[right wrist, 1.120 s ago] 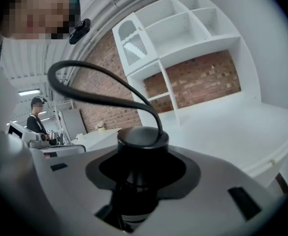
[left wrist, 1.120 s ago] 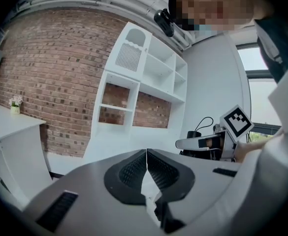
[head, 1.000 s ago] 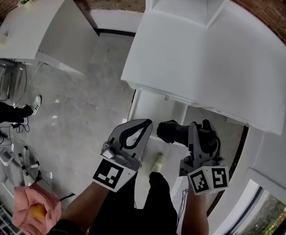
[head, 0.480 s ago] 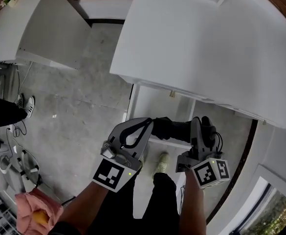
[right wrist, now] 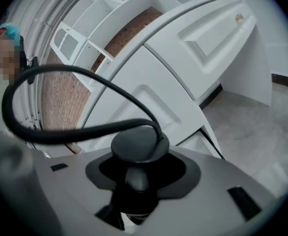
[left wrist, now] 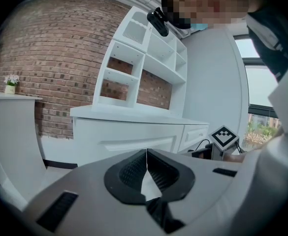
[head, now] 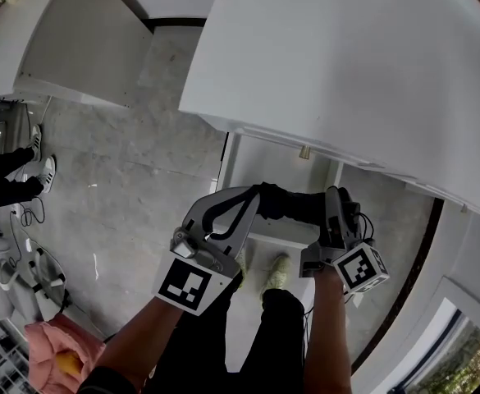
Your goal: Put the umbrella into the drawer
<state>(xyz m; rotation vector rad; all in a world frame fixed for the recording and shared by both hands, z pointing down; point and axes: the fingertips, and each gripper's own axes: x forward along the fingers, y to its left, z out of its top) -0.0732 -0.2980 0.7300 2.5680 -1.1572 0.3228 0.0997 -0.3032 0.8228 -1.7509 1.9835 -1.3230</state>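
Now, reading the right gripper (right wrist: 139, 175) as clamped on the umbrella (right wrist: 140, 144): black handle wedged between both jaws, round end cap facing the camera, black wrist strap (right wrist: 20, 90) looping up and to the left.

Confirmed from the head view: right gripper (head: 335, 210) gripping the handle end. Folded black umbrella (head: 293, 207) lying roughly level, far end just beside the tip of the left gripper (head: 254, 195). Held in the air above the floor (head: 141, 179), in front of the white cabinet (head: 272, 167), not inside it.

Logged the left gripper (left wrist: 146, 156) as closed: ribbed pads meeting at the tips, nothing between them.

Noted a wide drawer front (left wrist: 134, 142) and a smaller drawer front (left wrist: 197, 131) beneath the white desk top (left wrist: 134, 114), both looking flush from that angle. Spotted a small brass knob (head: 304, 152) just under the desk edge. Could not settle from any view whether a drawer stands open.

Also recorded:
- brick wall (left wrist: 50, 48)
- white shelf unit (left wrist: 148, 53) on the desk
- potted plant (left wrist: 10, 85) on a side table (left wrist: 11, 98) at left
- own pale shoe (head: 277, 271) on the floor below the grippers
- pink cloth (head: 55, 355) at lower left
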